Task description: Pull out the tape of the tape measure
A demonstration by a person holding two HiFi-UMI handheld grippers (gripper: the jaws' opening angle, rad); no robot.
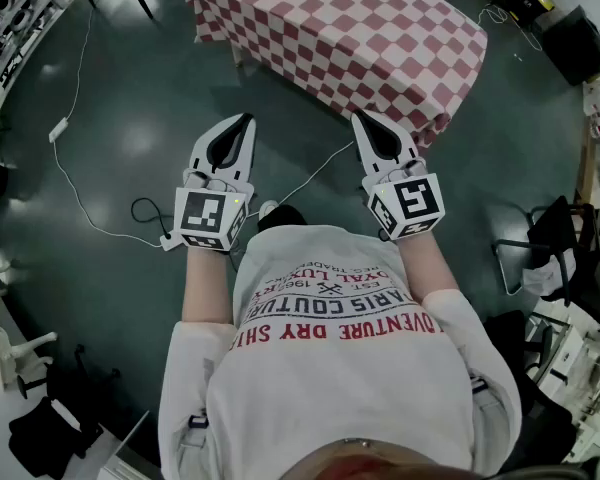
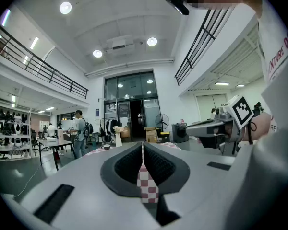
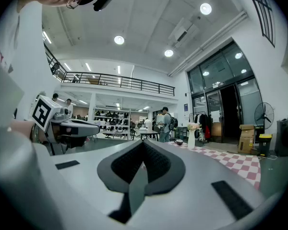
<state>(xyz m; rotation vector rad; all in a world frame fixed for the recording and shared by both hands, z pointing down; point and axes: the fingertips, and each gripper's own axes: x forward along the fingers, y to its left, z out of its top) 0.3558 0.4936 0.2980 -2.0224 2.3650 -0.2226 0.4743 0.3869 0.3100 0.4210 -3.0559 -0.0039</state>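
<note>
No tape measure shows in any view. In the head view my left gripper (image 1: 242,118) and right gripper (image 1: 361,116) are held side by side in front of the person's chest, above the dark floor. Both point toward the table with the red-and-white checked cloth (image 1: 340,28). Each gripper is shut with nothing between its jaws. In the left gripper view the jaws (image 2: 143,145) meet along a thin line, with checked cloth (image 2: 149,186) visible behind them. The right gripper view shows its jaws (image 3: 144,143) likewise pressed together and empty.
A white cable and power strip (image 1: 58,128) lie on the floor at left. A black chair (image 1: 555,238) stands at right. A vase (image 3: 191,139) and a cup stand on the cloth. A person with a backpack (image 3: 167,123) stands beyond the table, and a fan (image 3: 264,116) is by the doors.
</note>
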